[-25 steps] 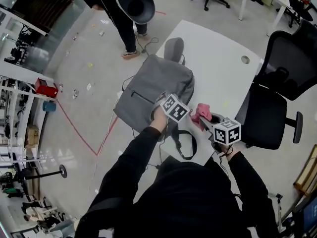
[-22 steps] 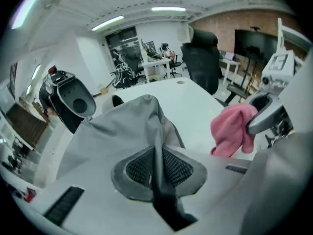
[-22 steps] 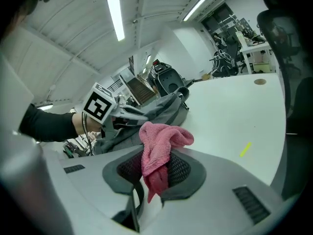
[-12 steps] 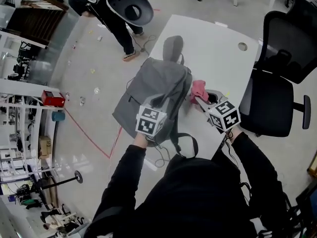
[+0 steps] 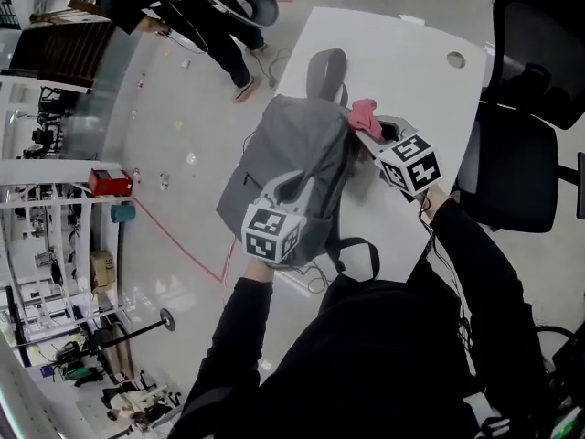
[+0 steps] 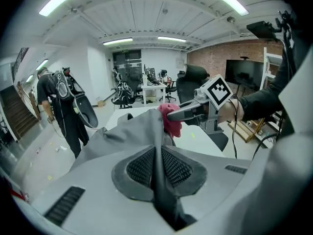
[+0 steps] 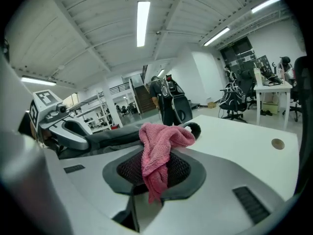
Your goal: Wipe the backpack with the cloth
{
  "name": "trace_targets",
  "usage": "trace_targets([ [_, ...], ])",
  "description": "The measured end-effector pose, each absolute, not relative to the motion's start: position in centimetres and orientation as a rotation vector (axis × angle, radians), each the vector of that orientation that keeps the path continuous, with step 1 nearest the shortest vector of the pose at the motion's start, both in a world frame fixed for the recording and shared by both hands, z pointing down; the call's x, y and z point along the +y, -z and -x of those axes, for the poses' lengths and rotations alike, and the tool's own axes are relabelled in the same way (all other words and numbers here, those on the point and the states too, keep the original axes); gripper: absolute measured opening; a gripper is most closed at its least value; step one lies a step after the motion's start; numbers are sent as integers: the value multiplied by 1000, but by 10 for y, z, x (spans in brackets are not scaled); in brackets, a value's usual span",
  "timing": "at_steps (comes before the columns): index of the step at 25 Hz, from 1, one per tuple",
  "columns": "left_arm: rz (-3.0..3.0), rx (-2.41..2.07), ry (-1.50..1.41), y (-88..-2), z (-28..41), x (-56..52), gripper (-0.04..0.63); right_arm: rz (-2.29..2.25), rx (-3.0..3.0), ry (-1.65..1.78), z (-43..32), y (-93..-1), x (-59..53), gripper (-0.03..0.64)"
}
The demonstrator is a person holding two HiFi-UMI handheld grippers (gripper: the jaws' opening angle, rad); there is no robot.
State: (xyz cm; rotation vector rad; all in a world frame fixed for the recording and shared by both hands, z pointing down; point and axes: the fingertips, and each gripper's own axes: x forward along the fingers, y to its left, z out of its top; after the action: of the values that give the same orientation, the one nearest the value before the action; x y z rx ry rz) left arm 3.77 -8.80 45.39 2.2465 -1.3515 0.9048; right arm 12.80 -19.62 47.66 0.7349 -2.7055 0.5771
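Note:
A grey backpack (image 5: 297, 149) lies lengthwise on the white table (image 5: 407, 58). Its near end is lifted by my left gripper (image 5: 294, 187), which is shut on a raised fold of the grey fabric (image 6: 155, 131). My right gripper (image 5: 359, 128) is shut on a pink cloth (image 5: 366, 113) at the backpack's far right side, near its top. In the right gripper view the cloth (image 7: 157, 151) hangs bunched between the jaws, with the backpack (image 7: 110, 136) and the left gripper (image 7: 58, 126) behind it. From the left gripper view I see the cloth (image 6: 169, 119) against the fabric ridge.
A black office chair (image 5: 521, 154) stands right of the table. A person (image 5: 187, 12) with a black dish-shaped device stands on the floor beyond the table's far left corner. A cable hole (image 5: 456, 59) is in the table top. Backpack straps (image 5: 352, 254) trail toward me.
The left gripper has closed on a fold of the backpack and lifted it. The right gripper has carried the pink cloth away from me, up to the backpack's far right side.

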Motion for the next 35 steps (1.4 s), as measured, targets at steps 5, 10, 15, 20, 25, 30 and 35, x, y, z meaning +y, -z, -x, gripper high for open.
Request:
trace_targets([
  [5, -2244, -1343, -919, -455, -37, -86, 54, -512, -2705, -581, -93, -490, -137, 95],
  [10, -2236, -1333, -914, -461, -40, -90, 54, -448, -2715, -642, -86, -493, -106, 95],
  [15, -2217, -1336, -878, -465, -41, -92, 54, -297, -2722, -678, -70, -492, -60, 95],
  [20, -2215, -1335, -863, -463, -42, -93, 54, 9, -2713, -659, -49, -492, 2, 95],
  [25, -2237, -1337, -835, -450, -37, -89, 54, 102, -2731, -600, -51, -489, -13, 95],
  [30, -2264, -1339, -795, -443, -36, -82, 52, -182, -2740, -685, -92, -494, -103, 96],
  [35, -2275, -1319, -793, -447, -40, -82, 52, -459, -2678, -668, -125, -500, -181, 95],
])
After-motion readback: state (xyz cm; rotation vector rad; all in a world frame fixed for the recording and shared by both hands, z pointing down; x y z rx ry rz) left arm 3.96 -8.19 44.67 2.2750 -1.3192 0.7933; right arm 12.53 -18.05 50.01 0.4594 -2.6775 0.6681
